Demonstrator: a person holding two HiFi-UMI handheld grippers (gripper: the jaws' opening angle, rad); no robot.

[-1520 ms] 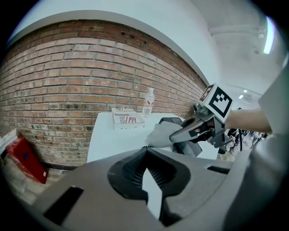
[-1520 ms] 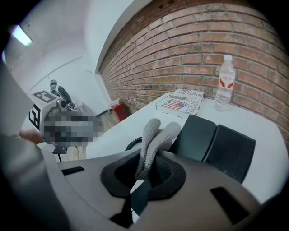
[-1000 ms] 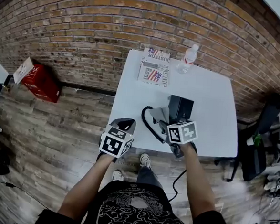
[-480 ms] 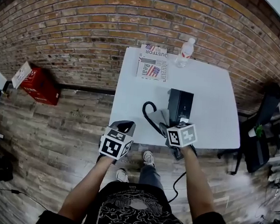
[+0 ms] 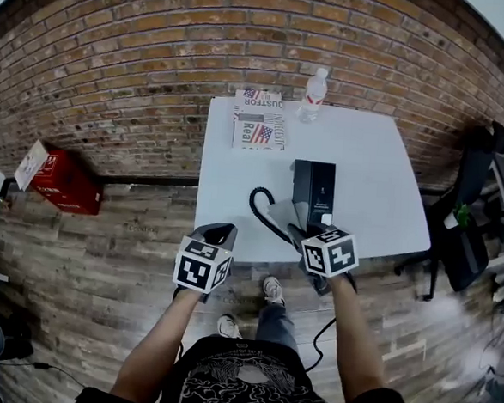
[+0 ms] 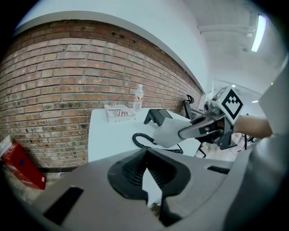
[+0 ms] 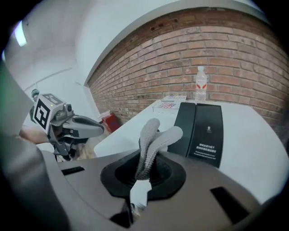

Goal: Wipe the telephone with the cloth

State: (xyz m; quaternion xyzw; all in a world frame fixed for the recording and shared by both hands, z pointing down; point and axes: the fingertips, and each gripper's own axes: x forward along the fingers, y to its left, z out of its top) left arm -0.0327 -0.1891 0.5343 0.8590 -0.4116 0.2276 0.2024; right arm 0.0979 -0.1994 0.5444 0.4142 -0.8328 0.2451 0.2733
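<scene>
The right gripper (image 7: 143,170) is clamping its jaws on a grey cloth (image 7: 153,135), which is sticking up and forward out of the grip in two folds; just ahead of this gripper and slightly to its right, the black telephone (image 7: 203,131) is lying flat on the white counter (image 7: 253,135); the cloth is reaching towards the telephone's near corner, though whether they are touching I cannot tell; the coiled cord (image 5: 258,207) is curling off to this gripper's left. The left gripper (image 6: 146,173) is keeping its jaws pressed together with nothing between them; the telephone is lying ahead and to its right. Far beyond both grippers, a water bottle (image 5: 311,95) and a printed box (image 5: 259,130) are sitting by the brick wall (image 5: 142,51).
</scene>
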